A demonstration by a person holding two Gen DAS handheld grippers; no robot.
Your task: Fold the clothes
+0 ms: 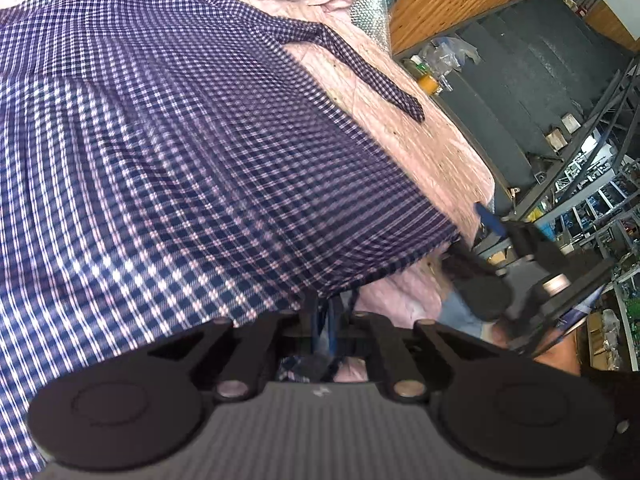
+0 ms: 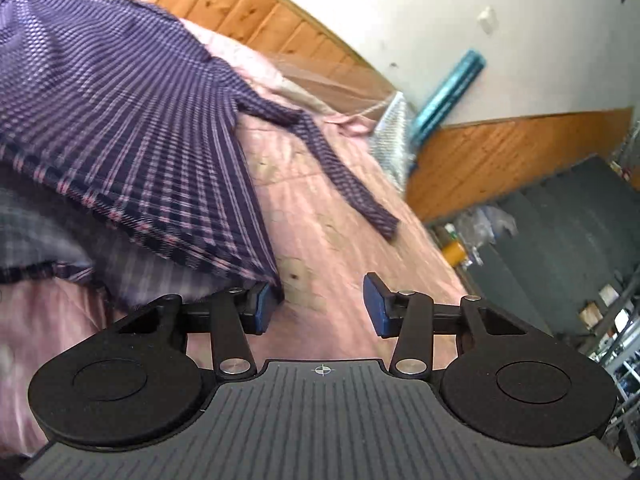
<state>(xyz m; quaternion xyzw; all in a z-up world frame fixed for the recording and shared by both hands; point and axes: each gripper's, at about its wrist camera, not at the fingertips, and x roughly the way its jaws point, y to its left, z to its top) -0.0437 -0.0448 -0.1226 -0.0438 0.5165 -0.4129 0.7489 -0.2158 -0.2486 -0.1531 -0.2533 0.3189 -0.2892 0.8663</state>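
A navy-and-white checked garment (image 1: pixel 180 140) lies spread over a pink quilt (image 1: pixel 440 152), its long tie strip (image 1: pixel 360 68) trailing to the right. My left gripper (image 1: pixel 328 320) is shut on the garment's near hem, which is raised and drapes over the fingers, hiding most of them. In the right wrist view the garment (image 2: pixel 140 140) fills the left side, and its lifted corner rests against the left blue pad. My right gripper (image 2: pixel 320 306) stands open over the bare quilt (image 2: pixel 320 220), nothing between its pads. Its blue finger (image 1: pixel 490 218) also shows beyond the garment's right corner.
The bed's edge runs along the right, with dark steps (image 2: pixel 560 220) below it. A wood-panelled wall (image 2: pixel 500 152) stands behind, with a silver roll (image 2: pixel 392 132) and a teal roll (image 2: pixel 452 92) leaning in the corner. Cluttered shelves (image 1: pixel 592 200) stand at far right.
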